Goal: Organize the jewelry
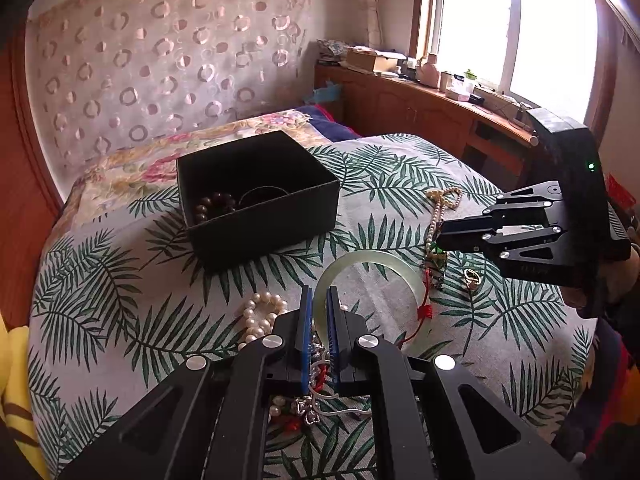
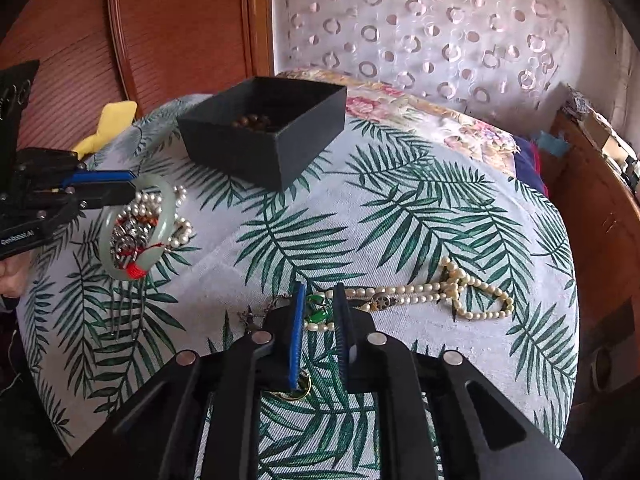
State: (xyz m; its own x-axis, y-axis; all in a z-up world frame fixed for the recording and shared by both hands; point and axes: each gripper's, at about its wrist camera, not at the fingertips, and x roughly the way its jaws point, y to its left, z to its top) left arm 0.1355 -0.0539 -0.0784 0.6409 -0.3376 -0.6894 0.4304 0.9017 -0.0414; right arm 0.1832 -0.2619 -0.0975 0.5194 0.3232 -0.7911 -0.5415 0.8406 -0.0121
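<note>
- The left gripper (image 1: 320, 312) sits nearest in its own view, jaws clamped narrowly on the rim of a pale green jade bangle (image 1: 372, 264). A red cord knot (image 1: 425, 313) hangs on the bangle's right side.
- Seen from the right wrist, the bangle (image 2: 168, 216) is raised and tilted above the cloth, at the left of the scene.
- Under and just left of that gripper lies a pile: a white pearl bracelet (image 1: 262, 316), silver charms (image 1: 308, 408) and small red beads.
- The right gripper (image 2: 318, 316) points down at the cloth on the right side, jaws narrowly apart. A green stone pendant (image 2: 318, 310) and pearls lie between the fingers; whether the pads touch them cannot be told.
- A long pearl necklace (image 2: 440, 294) trails right from that gripper across the cloth, with a small round metal bead (image 2: 382, 301) on it.
- A gold ring (image 1: 472, 278) lies on the cloth close below the right gripper's fingers.
- All of this rests on a leaf-print bedspread (image 2: 400, 200), white with green fronds.
- Farther back, left of centre, stands an open black box (image 1: 260, 196). Dark brown wooden beads (image 1: 214, 202) lie inside it.
- Behind the box lies a floral quilt (image 1: 160, 164).
- At the far right a wooden cabinet (image 1: 400, 108) carries clutter beneath a bright window (image 1: 520, 28).
</note>
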